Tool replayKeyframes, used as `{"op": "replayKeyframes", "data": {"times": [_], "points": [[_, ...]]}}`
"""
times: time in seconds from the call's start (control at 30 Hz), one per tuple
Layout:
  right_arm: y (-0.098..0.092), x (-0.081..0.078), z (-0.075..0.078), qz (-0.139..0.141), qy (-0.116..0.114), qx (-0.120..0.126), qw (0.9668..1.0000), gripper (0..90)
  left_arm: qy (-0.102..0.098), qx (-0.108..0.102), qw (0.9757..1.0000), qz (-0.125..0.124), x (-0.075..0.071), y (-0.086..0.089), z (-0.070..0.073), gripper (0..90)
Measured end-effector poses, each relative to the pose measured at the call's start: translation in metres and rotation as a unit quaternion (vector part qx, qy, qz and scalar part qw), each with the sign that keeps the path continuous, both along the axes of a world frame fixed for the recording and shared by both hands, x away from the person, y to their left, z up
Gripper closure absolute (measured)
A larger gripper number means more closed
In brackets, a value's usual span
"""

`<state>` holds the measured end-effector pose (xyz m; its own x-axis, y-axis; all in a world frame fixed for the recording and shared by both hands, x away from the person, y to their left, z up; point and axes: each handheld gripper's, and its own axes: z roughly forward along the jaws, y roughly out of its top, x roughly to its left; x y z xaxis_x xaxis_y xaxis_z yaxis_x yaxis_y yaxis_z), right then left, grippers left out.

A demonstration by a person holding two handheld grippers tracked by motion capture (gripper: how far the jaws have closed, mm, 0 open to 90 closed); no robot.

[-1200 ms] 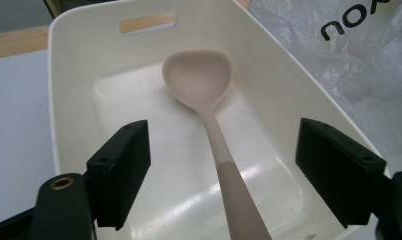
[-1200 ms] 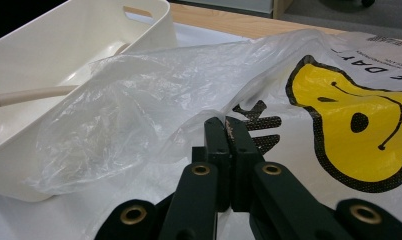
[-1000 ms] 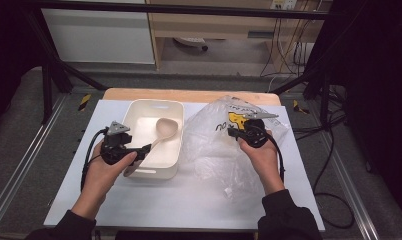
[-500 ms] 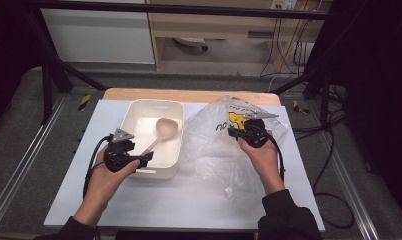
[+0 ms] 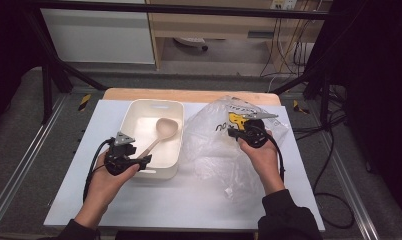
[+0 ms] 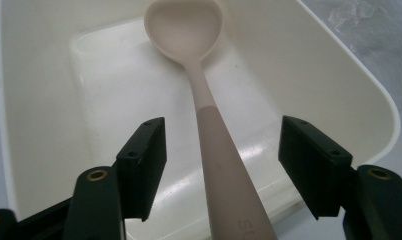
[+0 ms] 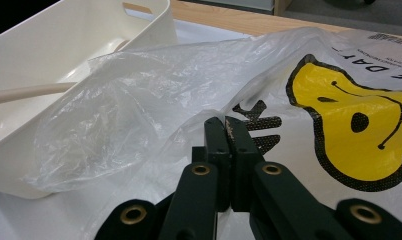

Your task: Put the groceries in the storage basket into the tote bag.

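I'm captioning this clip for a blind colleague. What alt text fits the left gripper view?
A pale spoon lies in a cream plastic tub, its handle running between the two black jaws of the left gripper, which have just been closing but do not yet touch it. Crinkled clear plastic bag shows at the top right corner.

Counts, one moment. Spoons: 1, pale spoon [image 5: 160, 134], w/ bowl end and handle inside the tub. Tubs: 1, cream tub [image 5: 176, 150], rectangular, one handle slot visible in far wall. Bags: 1, clear plastic bag [image 5: 214, 150], crumpled, w/ 1 yellow smiley print and black lettering. Grippers: 2, left gripper [image 5: 145, 161] and right gripper [image 5: 233, 131]; 2 black jaws each. Hands: 2, one per gripper. Tables: 1, table [image 5: 189, 200] w/ white top. Total loose items on top: 3.
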<state>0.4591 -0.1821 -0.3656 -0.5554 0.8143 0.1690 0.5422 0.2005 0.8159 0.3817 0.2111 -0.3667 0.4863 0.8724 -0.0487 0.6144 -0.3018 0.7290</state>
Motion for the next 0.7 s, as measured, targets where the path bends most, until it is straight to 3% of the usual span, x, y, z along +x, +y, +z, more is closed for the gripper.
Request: {"op": "replayKeyframes", "data": {"times": [0.33, 0.7], "points": [[-0.001, -0.001, 0.001, 0.001, 0.0, -0.001, 1.0, 90.0, 0.005, -0.004, 1.0, -0.004, 0.005, 0.009, -0.001, 54.8], [-0.002, 0.0, 0.001, 0.001, 0.0, -0.004, 1.0, 90.0, 0.02, 0.0, 0.9998, -0.003, 0.016, 0.021, -0.002, 57.5]]}}
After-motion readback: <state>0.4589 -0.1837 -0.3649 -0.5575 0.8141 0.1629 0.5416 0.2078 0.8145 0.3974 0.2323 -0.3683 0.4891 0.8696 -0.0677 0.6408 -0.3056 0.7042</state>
